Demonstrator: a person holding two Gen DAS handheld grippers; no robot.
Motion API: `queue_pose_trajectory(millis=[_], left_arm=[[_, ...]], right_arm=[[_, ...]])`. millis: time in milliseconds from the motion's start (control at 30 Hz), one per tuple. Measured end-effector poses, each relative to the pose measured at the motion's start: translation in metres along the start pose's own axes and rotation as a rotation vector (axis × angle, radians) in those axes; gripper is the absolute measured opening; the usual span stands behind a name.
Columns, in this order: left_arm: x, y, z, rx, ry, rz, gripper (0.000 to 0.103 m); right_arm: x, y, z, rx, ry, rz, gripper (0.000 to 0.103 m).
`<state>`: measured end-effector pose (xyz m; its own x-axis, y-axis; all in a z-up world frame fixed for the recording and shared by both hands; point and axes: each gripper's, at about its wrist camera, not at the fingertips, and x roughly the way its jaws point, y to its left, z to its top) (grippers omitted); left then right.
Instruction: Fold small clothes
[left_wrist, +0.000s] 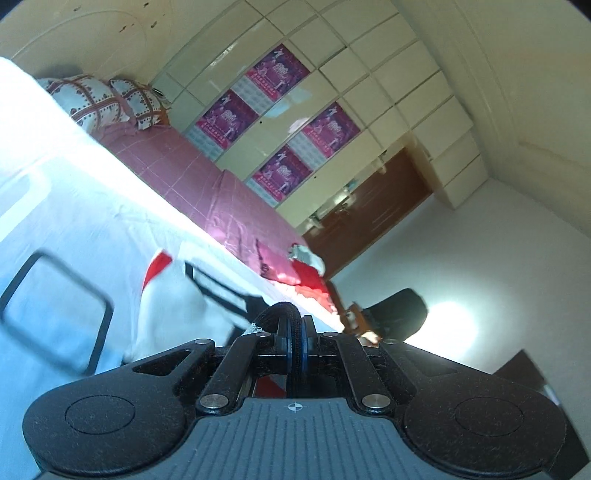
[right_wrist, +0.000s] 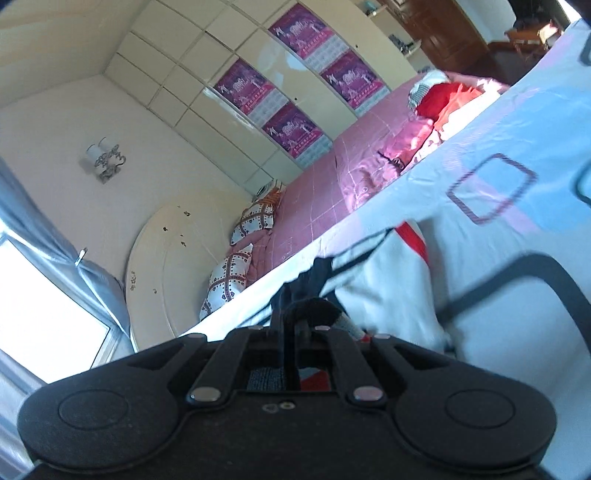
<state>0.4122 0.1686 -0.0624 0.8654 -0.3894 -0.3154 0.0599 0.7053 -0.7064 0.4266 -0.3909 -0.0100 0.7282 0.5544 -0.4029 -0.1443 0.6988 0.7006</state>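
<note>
A small white garment (left_wrist: 173, 295) with red patches and black trim lies on a pale blue sheet (left_wrist: 55, 229). My left gripper (left_wrist: 294, 328) is shut on the garment's black edge, which bunches between the jaws. In the right wrist view the same white garment (right_wrist: 388, 280) hangs from my right gripper (right_wrist: 295, 321), which is shut on its dark trim. Both views are tilted steeply, and the garment's lower part is hidden behind the gripper bodies.
The pale blue sheet (right_wrist: 517, 140) with dark rectangle prints covers the work surface. Behind it is a pink bed (left_wrist: 207, 184) with patterned pillows (left_wrist: 92, 99) and a heap of red and pink clothes (right_wrist: 443, 103). A cream wardrobe with purple posters (left_wrist: 280, 70) stands behind.
</note>
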Motion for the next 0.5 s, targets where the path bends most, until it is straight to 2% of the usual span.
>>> queue_pose_trajectory(millis=[133, 233, 267, 300, 333, 367, 400, 433, 467, 500], left_arm=[[0.071, 0.015, 0.024, 0.026, 0.037, 0.103, 0.004], [0.126, 0.039, 0.030, 0.032, 0.084, 0.195, 0.005], [0.144, 0.049, 0.029, 0.033, 0.111, 0.240, 0.005], [0.158, 0.058, 0.026, 0.026, 0.134, 0.290, 0.005], [0.165, 0.065, 0.024, 0.022, 0.151, 0.315, 0.005], [0.166, 0.069, 0.020, 0.010, 0.139, 0.304, 0.007], [0.162, 0.071, 0.019, -0.008, 0.118, 0.284, 0.008], [0.156, 0.074, 0.017, -0.023, 0.104, 0.265, 0.011], [0.151, 0.073, 0.017, -0.029, 0.082, 0.250, 0.017], [0.145, 0.072, 0.017, -0.021, 0.053, 0.261, 0.051]], right_arm=[[0.071, -0.035, 0.036, 0.059, 0.049, 0.004, 0.006], [0.128, -0.075, 0.047, 0.126, 0.082, -0.036, 0.008], [0.146, -0.089, 0.048, 0.150, 0.099, -0.054, 0.012], [0.160, -0.102, 0.048, 0.174, 0.105, -0.081, 0.021], [0.168, -0.111, 0.048, 0.183, 0.100, -0.106, 0.018], [0.168, -0.117, 0.047, 0.178, 0.080, -0.093, 0.020], [0.163, -0.118, 0.047, 0.167, 0.056, -0.088, 0.034], [0.155, -0.117, 0.046, 0.154, 0.030, -0.090, 0.048], [0.146, -0.117, 0.046, 0.136, 0.001, -0.077, 0.050], [0.139, -0.115, 0.045, 0.109, -0.017, -0.065, 0.050]])
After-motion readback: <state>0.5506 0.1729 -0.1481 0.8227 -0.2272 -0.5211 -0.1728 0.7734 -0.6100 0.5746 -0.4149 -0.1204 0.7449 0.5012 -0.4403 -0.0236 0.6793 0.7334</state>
